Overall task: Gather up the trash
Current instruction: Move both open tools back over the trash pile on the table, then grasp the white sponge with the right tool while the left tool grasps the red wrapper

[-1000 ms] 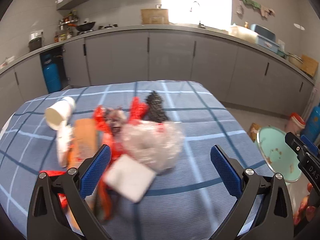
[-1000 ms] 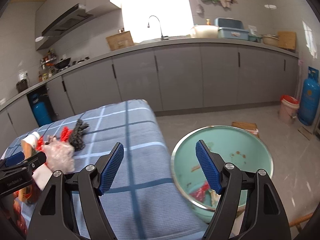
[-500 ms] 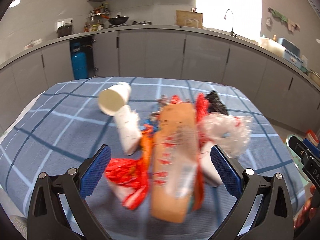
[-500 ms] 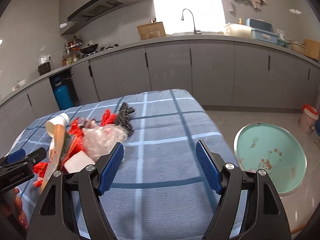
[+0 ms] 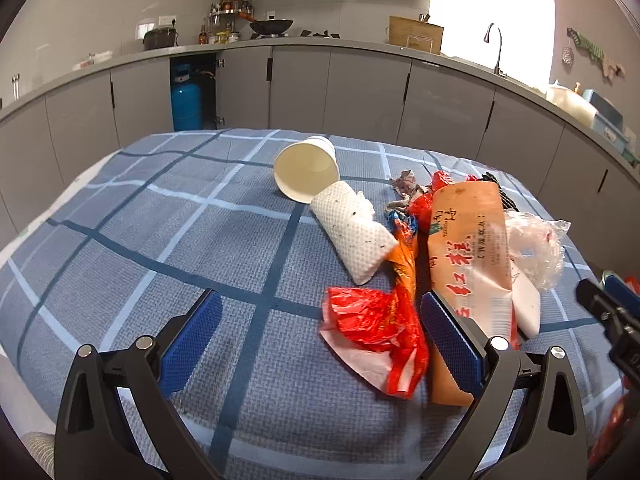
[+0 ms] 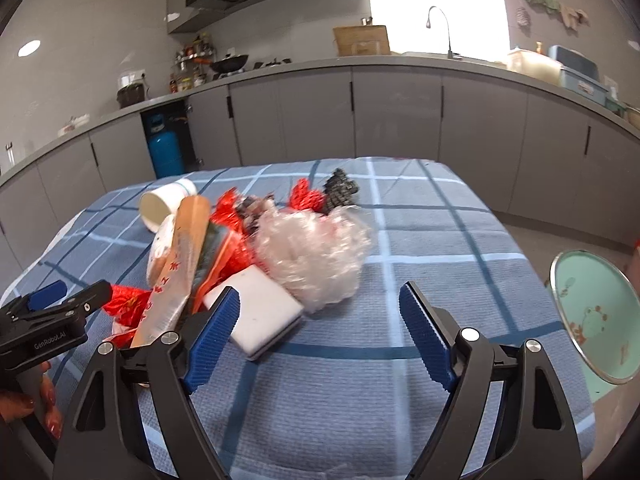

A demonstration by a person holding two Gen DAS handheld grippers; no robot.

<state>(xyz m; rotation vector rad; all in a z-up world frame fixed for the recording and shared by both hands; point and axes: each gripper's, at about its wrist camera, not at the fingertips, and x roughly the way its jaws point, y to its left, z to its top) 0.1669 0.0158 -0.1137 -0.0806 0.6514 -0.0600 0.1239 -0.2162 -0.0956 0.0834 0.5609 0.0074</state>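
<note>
Left gripper (image 5: 320, 340) spread wide over the checked tablecloth (image 5: 160, 240), nothing between its pads; trash pile (image 5: 440, 248) just ahead and to its right. Right gripper (image 6: 320, 336) opening, empty; white block (image 6: 260, 316) beside its left finger, green basin (image 6: 592, 316) off right.

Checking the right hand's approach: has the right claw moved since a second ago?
Yes. The right claw swung from above the green basin toward the trash pile, now beside the white block.

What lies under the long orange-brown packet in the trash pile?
The long orange-brown packet rests on an orange wrapper and partly overlaps a white block. Whatever else lies beneath is covered.
</note>
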